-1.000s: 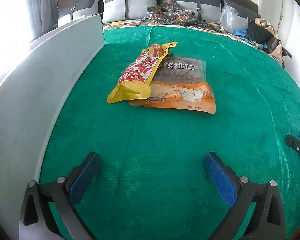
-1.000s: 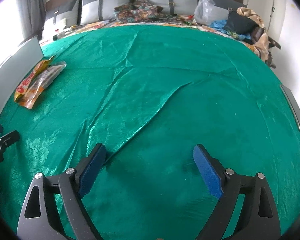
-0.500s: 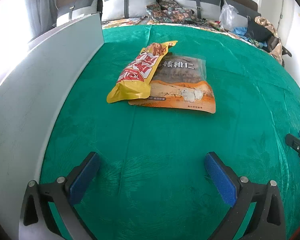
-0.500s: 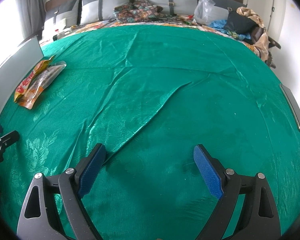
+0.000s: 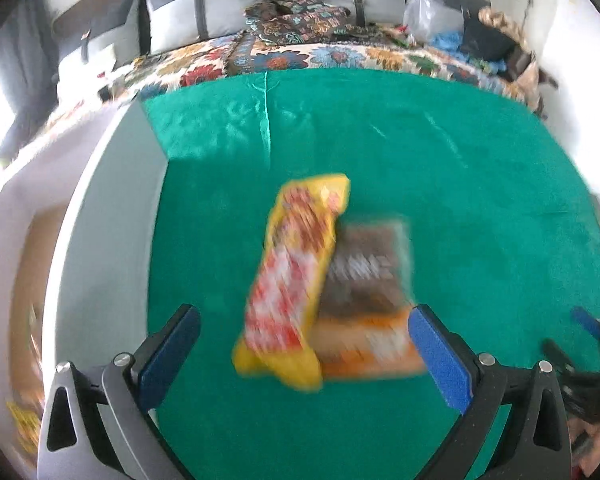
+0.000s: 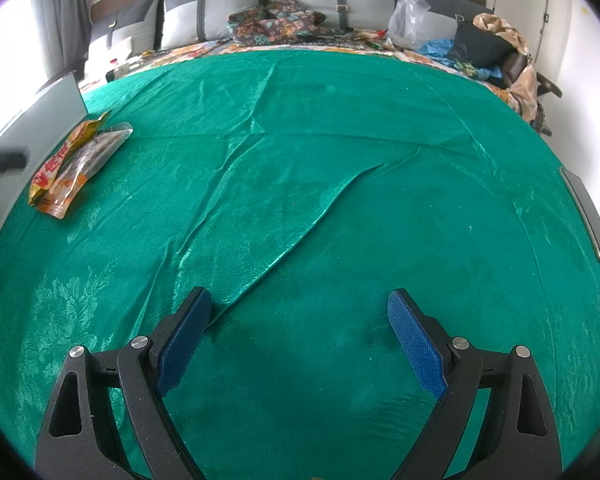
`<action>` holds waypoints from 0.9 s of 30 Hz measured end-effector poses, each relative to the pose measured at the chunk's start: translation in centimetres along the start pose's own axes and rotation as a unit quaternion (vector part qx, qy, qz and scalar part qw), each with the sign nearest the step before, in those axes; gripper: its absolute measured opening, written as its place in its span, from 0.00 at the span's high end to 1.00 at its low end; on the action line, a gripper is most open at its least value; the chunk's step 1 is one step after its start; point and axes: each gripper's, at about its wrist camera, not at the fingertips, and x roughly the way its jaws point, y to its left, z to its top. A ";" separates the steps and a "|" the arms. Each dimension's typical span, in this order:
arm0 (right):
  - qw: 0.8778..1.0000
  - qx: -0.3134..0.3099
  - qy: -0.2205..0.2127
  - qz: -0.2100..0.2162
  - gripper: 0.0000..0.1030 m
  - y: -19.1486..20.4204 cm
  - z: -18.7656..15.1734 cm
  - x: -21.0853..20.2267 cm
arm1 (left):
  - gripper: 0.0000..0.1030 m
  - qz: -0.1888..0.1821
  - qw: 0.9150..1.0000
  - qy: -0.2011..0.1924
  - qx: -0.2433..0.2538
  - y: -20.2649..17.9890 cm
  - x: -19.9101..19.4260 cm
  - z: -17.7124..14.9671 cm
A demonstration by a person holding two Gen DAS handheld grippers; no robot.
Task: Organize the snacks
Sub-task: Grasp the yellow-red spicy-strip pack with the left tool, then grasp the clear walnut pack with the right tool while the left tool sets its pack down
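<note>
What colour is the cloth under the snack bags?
Green cloth with a faint leafy sheen; the right wrist view shows it best.

Two identical hand-held tools, black-framed. On the left gripper (image 5: 304, 350): two angled fingers (image 5: 168, 354) faced with flat blue pads, triangular cut-outs in the outer struts, round silver screw heads at the pivots, one arm catching a greyish sheen. Same build on the right gripper (image 6: 298, 338): matt black struts with a faint speckled grain, blue textured pads (image 6: 414, 346), two bright screws per side.
</note>
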 end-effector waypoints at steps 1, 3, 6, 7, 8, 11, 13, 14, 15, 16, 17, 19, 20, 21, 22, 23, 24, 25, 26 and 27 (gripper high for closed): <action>1.000 0.000 0.000 0.000 0.11 0.0 0.0 0.0 | 0.01 0.014 1.000 0.007 0.003 0.3 1.1 0.7; 1.000 0.000 0.000 0.000 0.11 0.0 0.0 0.0 | 0.01 0.024 0.999 0.027 -0.012 1.3 3.1 1.4; 1.000 0.000 0.000 0.000 0.11 0.0 0.0 0.0 | 0.22 -0.021 0.997 0.053 -0.049 2.5 5.7 0.9; 1.000 0.000 0.000 0.000 0.11 0.0 0.0 0.0 | 0.44 -0.061 0.995 0.044 -0.062 2.8 5.6 0.5; 1.000 0.000 0.000 0.000 0.11 0.0 0.0 0.0 | 0.53 -0.080 0.993 0.034 -0.076 3.0 5.3 0.0; 1.000 0.000 0.000 0.000 0.11 0.0 0.0 0.0 | 0.56 -0.063 0.995 0.019 -0.082 2.8 3.9 -1.9; 1.000 0.000 0.000 0.000 0.11 0.0 0.0 0.0 | 0.56 -0.074 0.992 0.017 -0.096 2.6 3.0 -4.4; 1.000 0.000 0.000 0.000 0.11 0.0 0.0 0.0 | 0.56 -0.080 0.991 0.019 -0.104 2.5 2.8 -5.4; 1.000 0.000 0.000 0.000 0.11 0.0 0.0 0.0 | 0.56 -0.076 0.992 0.013 -0.103 1.9 2.3 -6.4; 1.000 0.000 0.000 0.000 0.11 0.0 0.0 0.0 | 0.56 -0.073 0.993 0.009 -0.097 0.9 2.0 -7.1; 1.000 0.000 0.000 0.000 0.11 0.0 0.0 0.0 | 0.57 -0.078 0.992 0.006 -0.097 0.2 1.8 -7.3; 1.000 0.000 0.000 0.000 0.11 0.0 0.0 0.0 | 0.57 -0.128 0.986 0.008 -0.110 -1.8 1.3 -7.6; 1.000 0.000 0.000 0.000 0.11 0.0 0.0 0.0 | 0.57 -0.143 0.983 0.006 -0.112 -2.8 1.1 -7.5; 1.000 0.000 0.000 0.000 0.11 0.1 0.0 0.0 | 0.57 -0.148 0.983 -0.001 -0.112 -3.9 0.2 -7.6; 1.000 0.000 0.000 0.000 0.11 0.1 0.0 0.0 | 0.57 -0.142 0.983 -0.006 -0.113 -4.6 -0.5 -7.8; 1.000 0.000 0.000 0.000 0.11 0.1 0.0 0.0 | 0.57 -0.136 0.984 -0.008 -0.114 -4.8 -1.1 -7.9; 1.000 0.000 0.000 0.000 0.11 0.1 0.0 0.0 | 0.57 -0.119 0.986 -0.012 -0.115 -4.8 -2.1 -8.4; 1.000 0.000 0.000 0.000 0.11 0.1 0.0 0.0 | 0.57 -0.101 0.988 -0.014 -0.115 -4.6 -2.6 -8.7; 1.000 0.000 0.000 0.000 0.11 0.1 0.0 0.0 | 0.57 -0.080 0.990 -0.017 -0.116 -4.1 -3.3 -9.3; 1.000 0.000 0.000 0.000 0.11 0.1 0.0 0.0 | 0.57 -0.044 0.992 -0.022 -0.118 -3.2 -3.9 -9.9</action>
